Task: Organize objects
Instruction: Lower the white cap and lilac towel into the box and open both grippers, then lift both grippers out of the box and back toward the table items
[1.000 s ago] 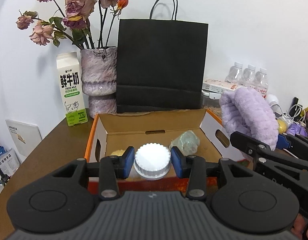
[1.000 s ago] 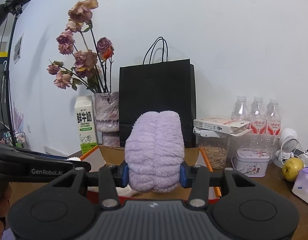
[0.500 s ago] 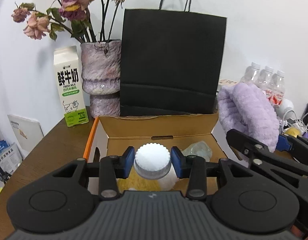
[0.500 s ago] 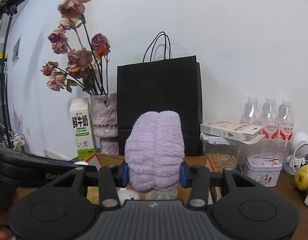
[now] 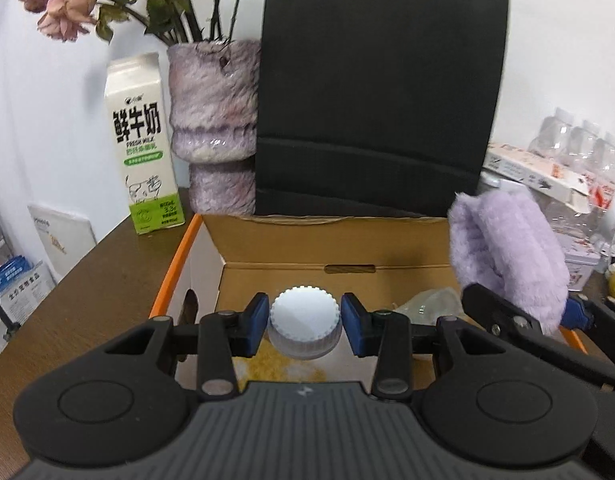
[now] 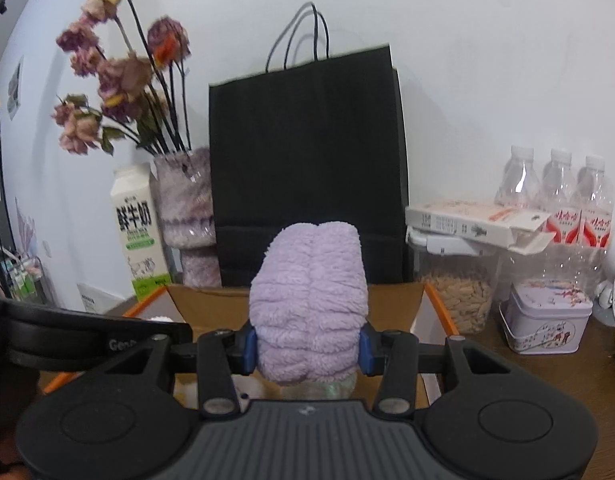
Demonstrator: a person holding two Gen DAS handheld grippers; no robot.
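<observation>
Our left tongs (image 5: 305, 322) grip the white-capped bottle (image 5: 305, 326), our right tongs (image 6: 306, 346) the purple fluffy cloth (image 6: 307, 304). Both have come closer over the cardboard box (image 5: 331, 252), so placing inside seems near.

The left gripper (image 5: 304, 327) clamps a white ribbed cap (image 5: 304, 320) between its blue pads above the open cardboard box (image 5: 267, 256), which holds yellow material and a clear crumpled wrapper (image 5: 431, 304). At right, the right gripper (image 5: 547, 320) grips a fluffy purple cloth (image 5: 507, 252). Behind the box stand a black paper bag (image 5: 379, 96), a fuzzy vase (image 5: 215, 120) and a milk carton (image 5: 141, 140).
</observation>
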